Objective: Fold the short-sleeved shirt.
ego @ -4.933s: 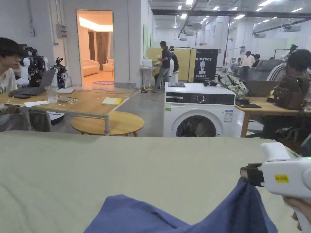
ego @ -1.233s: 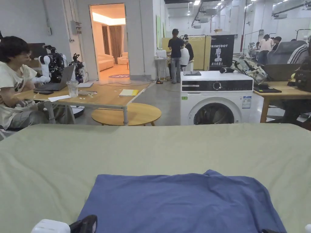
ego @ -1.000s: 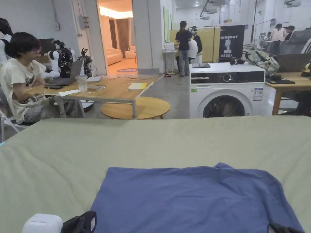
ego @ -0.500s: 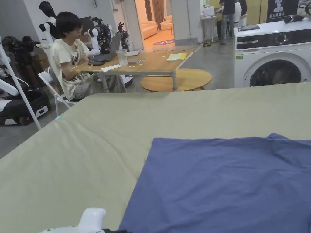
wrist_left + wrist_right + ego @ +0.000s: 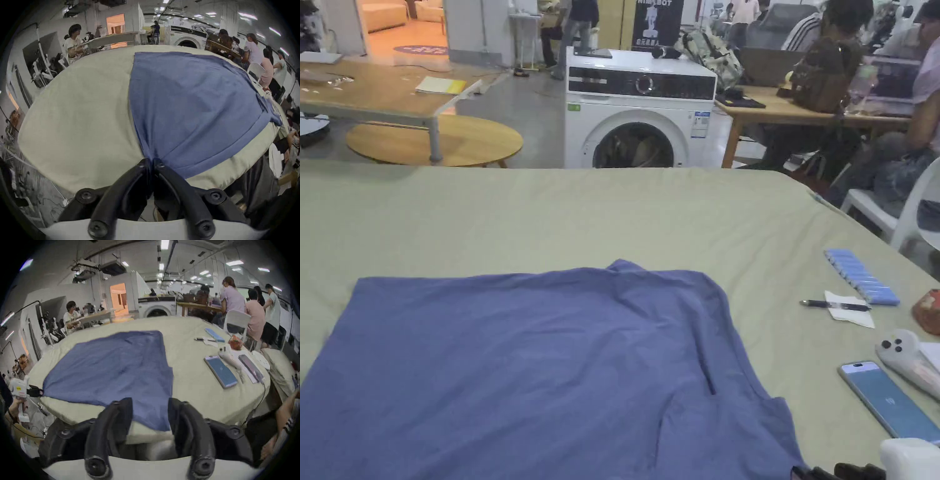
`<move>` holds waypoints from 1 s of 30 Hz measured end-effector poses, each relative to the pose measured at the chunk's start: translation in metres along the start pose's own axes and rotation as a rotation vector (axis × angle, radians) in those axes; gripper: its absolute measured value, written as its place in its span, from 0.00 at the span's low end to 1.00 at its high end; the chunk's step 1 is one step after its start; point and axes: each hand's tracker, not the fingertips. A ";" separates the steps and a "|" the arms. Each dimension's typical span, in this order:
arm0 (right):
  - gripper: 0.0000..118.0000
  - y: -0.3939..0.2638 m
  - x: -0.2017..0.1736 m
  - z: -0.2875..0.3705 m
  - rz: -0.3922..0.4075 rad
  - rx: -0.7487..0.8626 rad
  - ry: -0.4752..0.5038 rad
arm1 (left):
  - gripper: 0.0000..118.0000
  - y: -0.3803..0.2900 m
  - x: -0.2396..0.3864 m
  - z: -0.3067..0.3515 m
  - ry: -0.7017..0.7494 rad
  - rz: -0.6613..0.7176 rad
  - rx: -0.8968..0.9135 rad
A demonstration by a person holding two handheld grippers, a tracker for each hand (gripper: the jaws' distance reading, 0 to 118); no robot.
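Note:
The blue short-sleeved shirt lies spread flat on the pale green table cover. In the left gripper view my left gripper is shut on the shirt's near corner, at the table's edge. The right gripper view has that left gripper pinching the shirt's left corner. My right gripper stands open, its jaws either side of the shirt's near edge where it hangs over the table. In the head view the right gripper is at the bottom right, beside a sleeve.
On the table to the right lie a phone, a white controller, a pen and a blue pack. Beyond the table stand a washing machine, wooden tables and a white chair with people seated.
Nearly five seconds ago the right gripper held the shirt up; now it lies flat. Over the last second the head camera swung right and down; the shirt itself stayed put.

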 end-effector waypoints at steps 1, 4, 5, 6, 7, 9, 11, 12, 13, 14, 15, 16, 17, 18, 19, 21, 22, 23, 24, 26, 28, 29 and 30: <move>0.50 -0.002 0.005 -0.008 -0.005 -0.046 -0.003 | 0.00 0.000 0.000 0.001 -0.001 0.004 -0.002; 0.55 -0.010 0.014 -0.032 -0.026 -0.075 -0.012 | 0.00 0.001 0.004 0.006 -0.001 0.016 -0.004; 0.56 -0.012 0.018 -0.040 -0.052 -0.107 0.004 | 0.00 0.000 0.006 0.007 0.000 0.019 -0.002; 0.56 -0.016 0.021 -0.048 -0.070 -0.135 0.015 | 0.00 -0.001 0.008 0.007 0.003 0.022 0.002; 0.56 -0.018 0.023 -0.055 -0.082 -0.163 0.012 | 0.00 0.000 0.008 0.010 0.007 0.025 0.005; 0.44 -0.022 0.019 -0.058 -0.039 -0.154 -0.029 | 0.00 -0.001 0.011 0.012 0.013 0.026 0.011; 0.29 -0.020 0.010 -0.050 0.038 -0.148 -0.016 | 0.00 0.000 0.010 0.013 0.018 0.030 0.015; 0.12 -0.019 0.006 -0.049 0.051 -0.149 0.015 | 0.00 0.000 0.011 0.013 0.019 0.036 0.018; 0.03 -0.021 0.000 -0.049 0.069 -0.135 -0.018 | 0.00 -0.001 0.012 0.014 0.019 0.041 0.021; 0.03 -0.022 -0.003 -0.050 0.111 -0.150 -0.037 | 0.00 -0.002 0.012 0.015 0.018 0.046 0.026; 0.03 -0.022 -0.004 -0.051 0.116 -0.151 -0.040 | 0.00 -0.002 0.007 0.013 0.013 0.053 0.038; 0.03 -0.020 -0.002 -0.048 0.080 -0.133 -0.033 | 0.00 -0.003 0.007 0.018 0.005 0.070 0.049; 0.03 -0.017 0.001 -0.047 0.023 -0.141 -0.017 | 0.00 -0.002 0.006 0.024 -0.028 0.099 0.076; 0.02 -0.017 0.005 -0.048 -0.032 -0.149 0.007 | 0.00 -0.002 0.005 0.030 -0.068 0.131 0.109; 0.02 -0.016 0.010 -0.051 -0.106 -0.175 0.050 | 0.00 0.001 0.001 0.027 -0.094 0.174 0.108; 0.02 -0.022 0.011 -0.058 -0.152 -0.203 0.035 | 0.00 0.008 0.004 0.018 -0.123 0.194 0.054; 0.02 -0.020 0.011 -0.057 -0.114 -0.189 0.035 | 0.00 0.008 0.004 0.010 -0.106 0.176 0.065; 0.02 -0.016 0.008 -0.055 -0.081 -0.194 0.029 | 0.00 0.009 0.001 0.003 -0.095 0.153 0.054; 0.02 -0.010 0.006 -0.050 -0.068 -0.190 0.024 | 0.00 0.013 0.002 0.006 -0.089 0.137 0.057; 0.02 0.005 0.006 -0.042 -0.035 -0.154 0.025 | 0.00 0.024 -0.002 0.017 -0.125 0.138 0.098; 0.02 0.032 0.008 -0.035 -0.023 -0.079 0.047 | 0.00 0.043 -0.008 0.028 -0.142 0.155 0.171; 0.02 0.046 0.008 -0.035 -0.017 -0.052 0.057 | 0.00 0.054 -0.011 0.032 -0.135 0.150 0.199; 0.02 0.062 0.009 -0.040 0.000 -0.036 0.060 | 0.00 0.069 -0.015 0.033 -0.111 0.134 0.222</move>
